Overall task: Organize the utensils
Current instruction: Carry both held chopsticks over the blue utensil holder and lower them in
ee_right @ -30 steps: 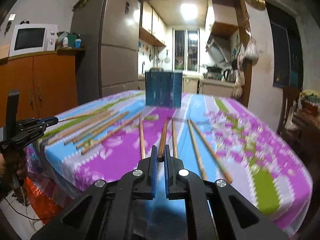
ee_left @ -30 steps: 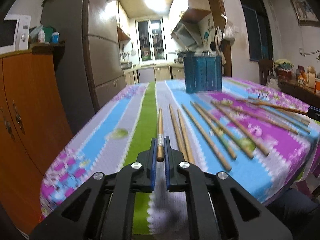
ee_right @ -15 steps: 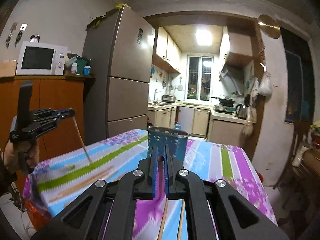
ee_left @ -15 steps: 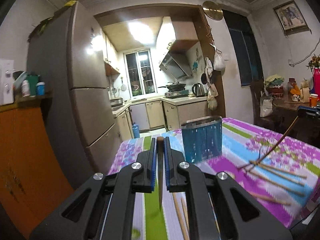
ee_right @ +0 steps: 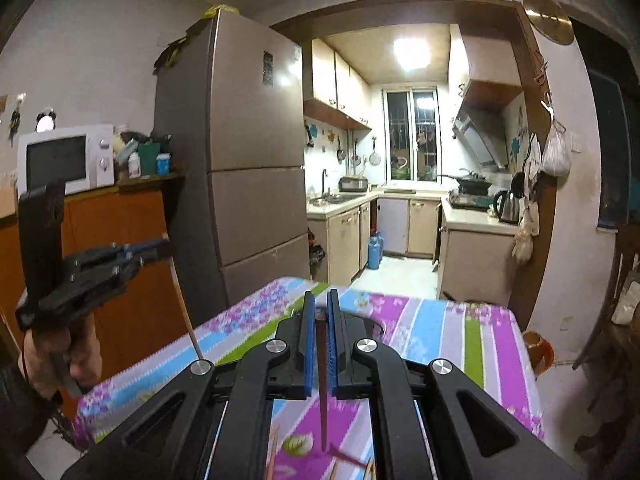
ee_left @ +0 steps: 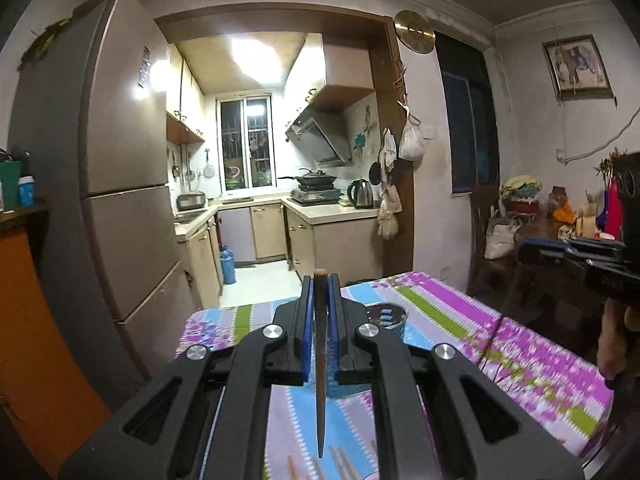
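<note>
In the left wrist view my left gripper is shut on a brown chopstick, which hangs tip down above the striped floral tablecloth. Past its right finger the rim of the blue utensil holder shows; the rest is hidden. In the right wrist view my right gripper is shut on another dark chopstick, also hanging tip down. Each view shows the other gripper out to the side: the right gripper and the left gripper with its pale chopstick. Several loose chopsticks lie on the cloth below.
A tall fridge and an orange cabinet with a microwave stand left of the table. Beyond the table's far edge is a kitchen doorway. A cluttered side table is on the right.
Both grippers have risen off the table, each with its chopstick. The chopsticks swung from lying flat to hanging tip down. The holder has dropped in view behind the fingers.
</note>
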